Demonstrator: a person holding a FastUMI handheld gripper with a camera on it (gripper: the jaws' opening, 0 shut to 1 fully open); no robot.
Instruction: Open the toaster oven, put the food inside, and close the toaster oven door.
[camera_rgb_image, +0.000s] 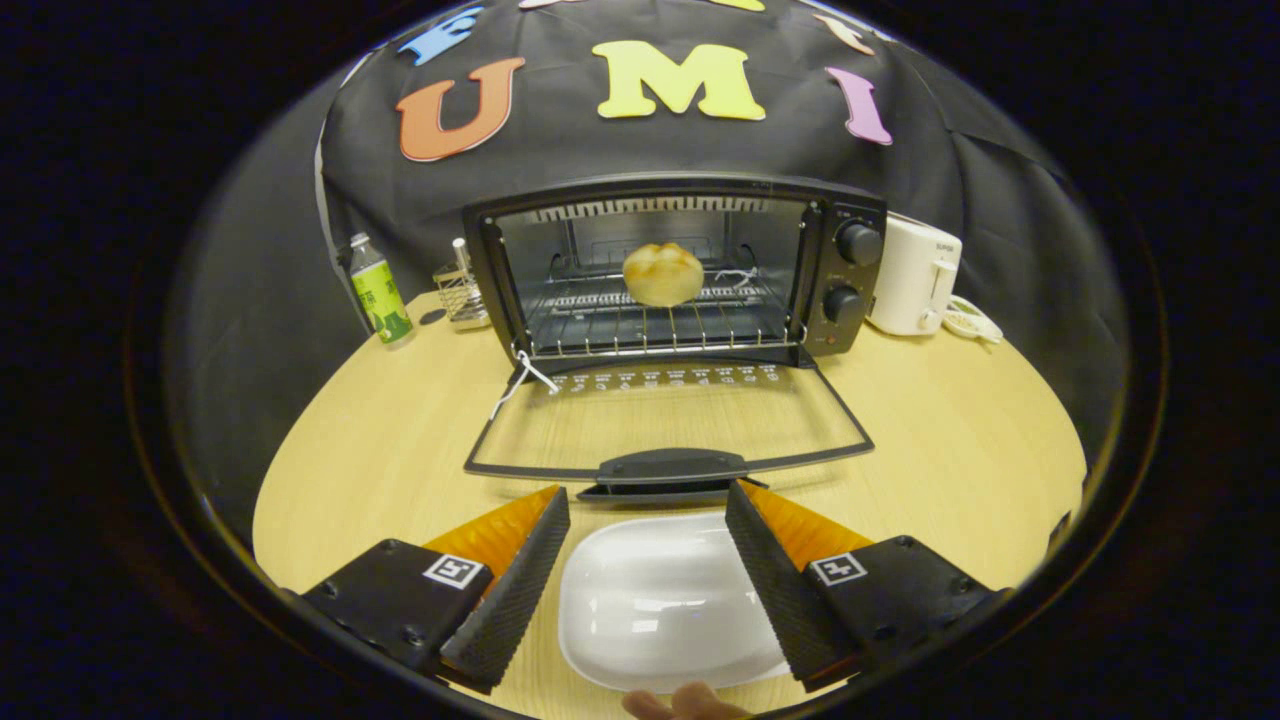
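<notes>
With the bun (663, 274) on the oven (672, 270) rack, the tongs (648, 515) hang wide open and empty above the plate (650, 600); closing the lowered door (668, 425) by its handle (672, 467) likely follows.

Gripper view looks forward, slightly downward, across the table (950, 440) toward the nearby toaster oven (672, 270).

A round pale wooden desk (950, 440) stood before a draped black cloth wall (620, 150), with dim surroundings and soft light glinting from above.
</notes>
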